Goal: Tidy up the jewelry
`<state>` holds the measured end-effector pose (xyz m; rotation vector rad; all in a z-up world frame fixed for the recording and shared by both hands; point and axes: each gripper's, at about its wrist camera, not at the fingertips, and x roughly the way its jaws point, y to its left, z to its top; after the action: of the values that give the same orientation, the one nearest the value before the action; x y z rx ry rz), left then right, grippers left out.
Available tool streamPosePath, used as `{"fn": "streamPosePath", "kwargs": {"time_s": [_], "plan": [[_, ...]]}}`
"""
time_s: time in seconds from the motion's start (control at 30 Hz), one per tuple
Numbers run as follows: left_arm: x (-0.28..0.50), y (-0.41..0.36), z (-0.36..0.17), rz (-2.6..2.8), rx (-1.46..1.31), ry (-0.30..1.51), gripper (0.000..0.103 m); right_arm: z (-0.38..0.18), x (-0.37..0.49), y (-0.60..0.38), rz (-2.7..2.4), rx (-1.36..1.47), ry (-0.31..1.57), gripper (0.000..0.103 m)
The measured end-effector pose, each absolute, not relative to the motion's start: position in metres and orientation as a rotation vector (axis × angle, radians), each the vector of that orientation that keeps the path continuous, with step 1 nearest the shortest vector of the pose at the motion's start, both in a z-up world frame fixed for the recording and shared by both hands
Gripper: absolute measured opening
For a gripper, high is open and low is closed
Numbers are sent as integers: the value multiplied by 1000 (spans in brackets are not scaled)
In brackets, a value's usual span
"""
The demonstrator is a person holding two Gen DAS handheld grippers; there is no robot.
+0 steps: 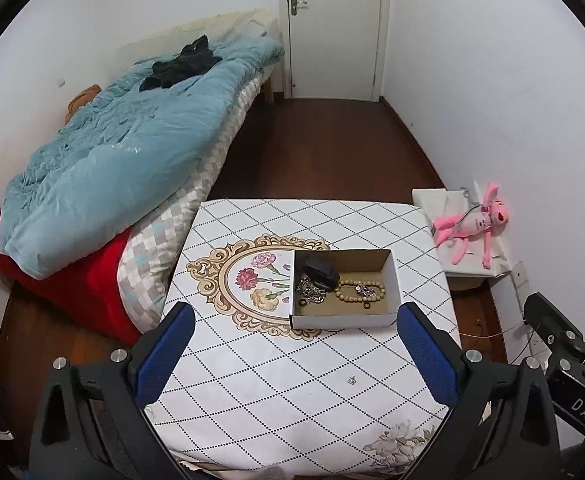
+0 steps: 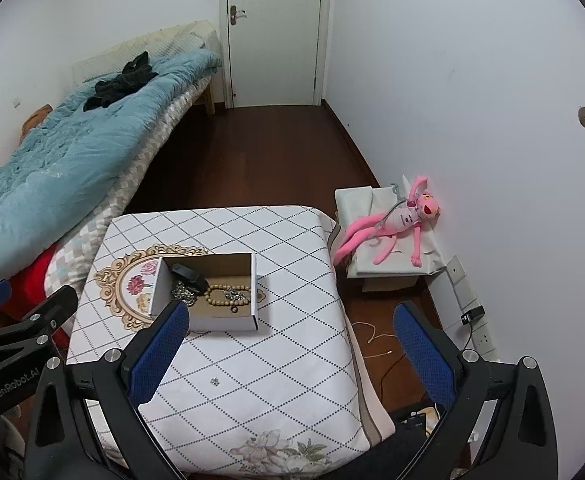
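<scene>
Both tools, left [image 1: 296, 344] & right [image 2: 290, 344], spread wide, empty. Tiny earring [image 1: 351, 379] at 6 o'clock of box [image 1: 342, 318]; I reckon pads could flick it off desk [image 1: 252, 380].

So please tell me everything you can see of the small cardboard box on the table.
The cardboard box is shallow and rectangular, white outside and brown inside, open on top with no lid in sight. It sits flat on the patterned tablecloth, partly over the flower medallion. Inside lie a wooden bead bracelet, a silver chain, a black case and a small dark ring. Neither gripper touches it.
</scene>
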<state>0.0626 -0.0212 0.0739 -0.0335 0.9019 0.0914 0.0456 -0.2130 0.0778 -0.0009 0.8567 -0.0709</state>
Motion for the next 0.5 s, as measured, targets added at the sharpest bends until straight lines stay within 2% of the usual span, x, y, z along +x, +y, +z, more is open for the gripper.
{"fn": "streamPosePath", "kwargs": {"time_s": [0.5], "plan": [[90,-15,47,115,-19,976,103,41,86,-212,-73,-12,946,103]]}}
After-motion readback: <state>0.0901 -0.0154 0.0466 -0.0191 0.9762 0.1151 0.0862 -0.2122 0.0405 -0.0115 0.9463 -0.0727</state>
